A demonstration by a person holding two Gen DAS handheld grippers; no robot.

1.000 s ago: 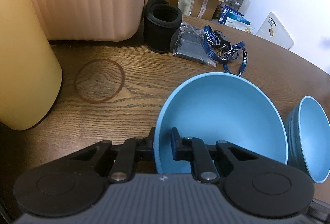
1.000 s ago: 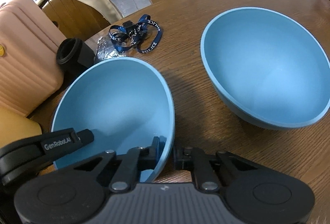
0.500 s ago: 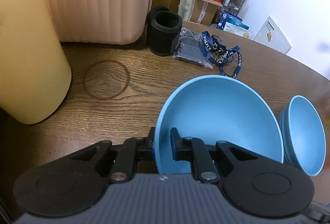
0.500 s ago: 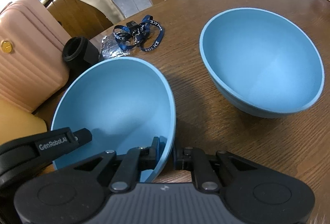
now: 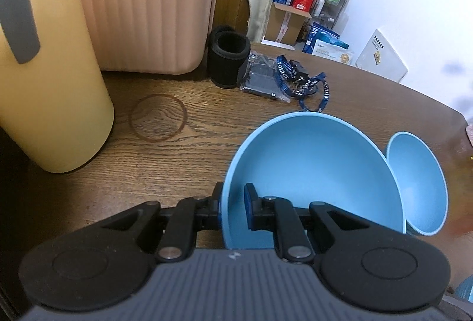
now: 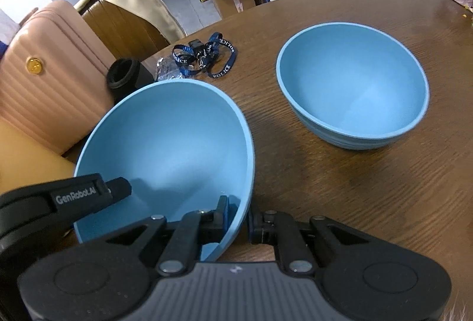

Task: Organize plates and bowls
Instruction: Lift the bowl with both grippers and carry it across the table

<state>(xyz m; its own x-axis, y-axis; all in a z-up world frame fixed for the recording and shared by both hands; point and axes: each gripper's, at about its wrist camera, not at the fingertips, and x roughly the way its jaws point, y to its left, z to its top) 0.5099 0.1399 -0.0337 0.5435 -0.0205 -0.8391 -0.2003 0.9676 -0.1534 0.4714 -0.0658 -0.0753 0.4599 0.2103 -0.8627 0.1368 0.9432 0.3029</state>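
On left gripper [image 6: 118, 191], "GenRobot.AI"; lanyard [image 6: 220, 71] perhaps reads "POLICE".

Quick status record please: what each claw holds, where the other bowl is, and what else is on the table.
left claw: shut on near rim of held bowl
right claw: shut on the same bowl's opposite rim
held bowl: blue, empty, tilted
other bowl: blue, empty, upright on table, ridged sides may mean a stack
clutter: lanyard, black cup, yellow jug

Bright, even indoor light; fisheye-warped edges, slight blur
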